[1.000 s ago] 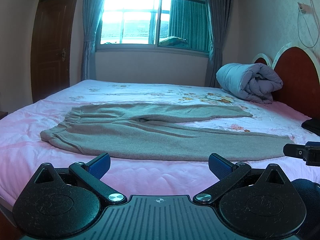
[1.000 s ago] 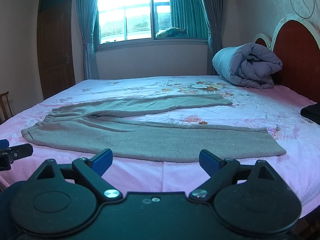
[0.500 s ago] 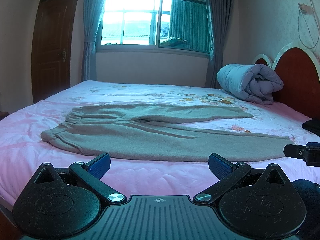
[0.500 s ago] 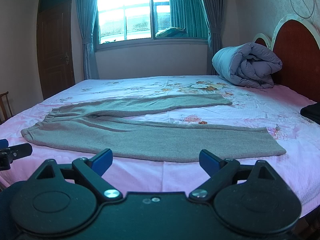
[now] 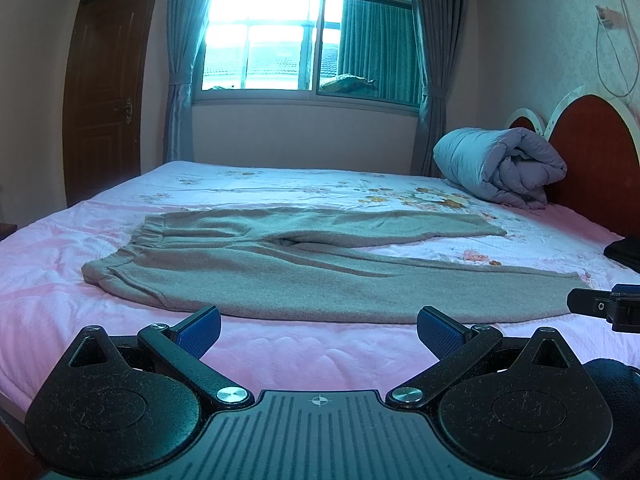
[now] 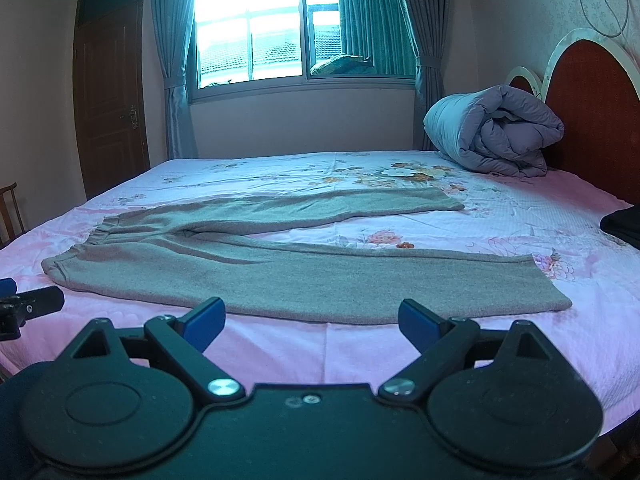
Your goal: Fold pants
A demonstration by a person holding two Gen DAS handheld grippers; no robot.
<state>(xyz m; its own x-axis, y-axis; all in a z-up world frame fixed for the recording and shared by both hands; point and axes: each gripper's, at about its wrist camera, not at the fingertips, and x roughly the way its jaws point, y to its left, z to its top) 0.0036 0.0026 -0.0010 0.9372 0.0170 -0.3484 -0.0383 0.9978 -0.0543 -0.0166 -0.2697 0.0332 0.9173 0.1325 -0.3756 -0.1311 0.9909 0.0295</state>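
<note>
You are facing the bed [image 6: 400, 364], pink floral sheet | pants [image 6: 280, 272] lying flat, legs spread toward headboard | rolled quilt [image 6: 492, 132] sitting by headboard | dark item [image 6: 622, 226] lying at right edge

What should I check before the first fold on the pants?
1. Left hand-held gripper open, nothing held: ok.
2. Right hand-held gripper open, nothing held: ok.
3. Pants lie flat on the bed, legs spread apart: ok.
4. Waistband in view, on the left: ok.
5. Near leg hem in view and unobstructed: ok.
6. Rolled duvet apart from the pants: ok.
</note>
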